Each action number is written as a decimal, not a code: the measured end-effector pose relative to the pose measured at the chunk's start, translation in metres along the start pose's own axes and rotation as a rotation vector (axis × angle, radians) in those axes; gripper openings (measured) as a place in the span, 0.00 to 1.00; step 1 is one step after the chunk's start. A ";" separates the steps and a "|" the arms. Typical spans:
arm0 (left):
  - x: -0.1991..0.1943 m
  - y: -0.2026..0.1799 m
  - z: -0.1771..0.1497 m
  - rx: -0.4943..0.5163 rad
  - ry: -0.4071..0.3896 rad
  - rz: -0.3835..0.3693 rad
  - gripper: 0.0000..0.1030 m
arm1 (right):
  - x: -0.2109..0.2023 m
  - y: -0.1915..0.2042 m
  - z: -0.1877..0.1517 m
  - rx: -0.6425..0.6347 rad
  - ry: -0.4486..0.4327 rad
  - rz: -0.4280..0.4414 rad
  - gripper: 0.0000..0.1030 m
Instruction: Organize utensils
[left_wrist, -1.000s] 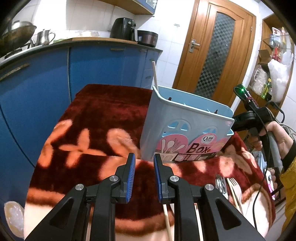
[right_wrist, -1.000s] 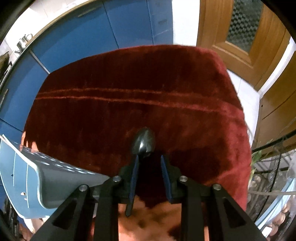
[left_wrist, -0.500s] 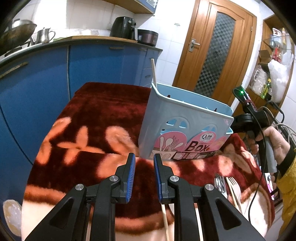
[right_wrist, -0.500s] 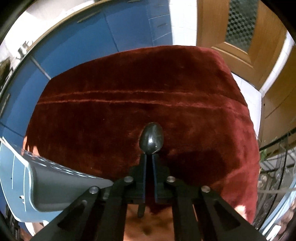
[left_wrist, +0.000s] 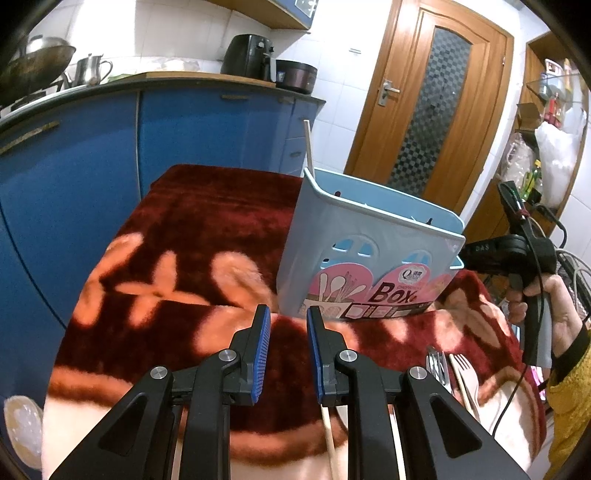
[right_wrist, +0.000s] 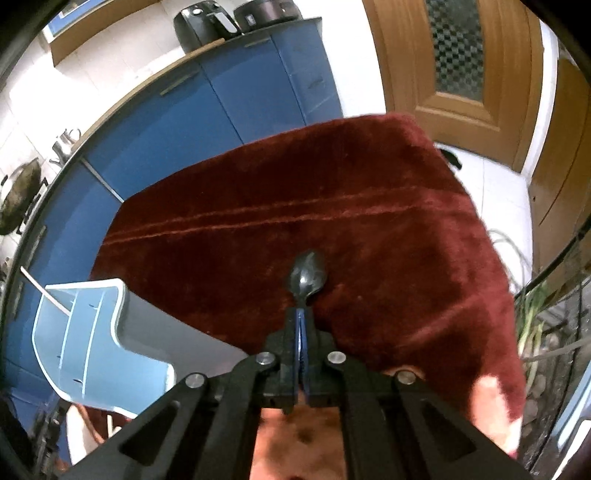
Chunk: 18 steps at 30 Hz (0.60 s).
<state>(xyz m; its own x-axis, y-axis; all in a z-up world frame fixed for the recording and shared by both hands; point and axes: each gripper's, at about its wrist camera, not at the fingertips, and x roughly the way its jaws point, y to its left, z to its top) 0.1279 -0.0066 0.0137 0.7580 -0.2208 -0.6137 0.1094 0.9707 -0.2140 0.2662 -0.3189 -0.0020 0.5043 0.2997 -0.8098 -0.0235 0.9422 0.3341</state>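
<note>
A light blue utensil box (left_wrist: 365, 251) stands on the red flowered blanket (left_wrist: 192, 236), with one chopstick (left_wrist: 308, 147) sticking up from its left corner. My left gripper (left_wrist: 288, 314) is open and empty, just in front of the box. A metal fork (left_wrist: 437, 365), a pale plastic fork (left_wrist: 463, 373) and chopsticks (left_wrist: 328, 439) lie on the blanket near me. My right gripper (right_wrist: 303, 308) is shut on a metal spoon (right_wrist: 307, 275), held above the blanket, right of the box (right_wrist: 85, 332). It also shows in the left wrist view (left_wrist: 517, 247), hand-held at the right.
Blue kitchen cabinets (left_wrist: 110, 155) stand behind the table, with a wok, kettle and air fryer (left_wrist: 249, 57) on the counter. A wooden door (left_wrist: 436, 107) is at the back right. Shelves with bags (left_wrist: 554, 155) and a wire rack (right_wrist: 546, 314) are at the right.
My right gripper has closed on the spoon and lifted it, tilting the view up. My left gripper has stayed open and drifted slightly.
</note>
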 end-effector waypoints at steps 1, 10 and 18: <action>0.000 0.000 0.000 0.000 0.000 0.001 0.20 | 0.002 -0.001 0.002 0.009 0.009 0.008 0.03; 0.002 0.001 0.000 -0.005 0.007 0.006 0.20 | 0.031 0.004 0.016 -0.025 0.089 -0.067 0.15; 0.005 0.002 -0.001 -0.014 0.014 0.005 0.20 | 0.032 0.006 0.008 -0.048 0.043 -0.074 0.08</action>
<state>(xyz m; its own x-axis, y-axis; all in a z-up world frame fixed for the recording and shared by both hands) 0.1318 -0.0059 0.0095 0.7496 -0.2174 -0.6252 0.0964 0.9703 -0.2219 0.2894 -0.3044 -0.0221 0.4685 0.2345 -0.8518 -0.0295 0.9677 0.2502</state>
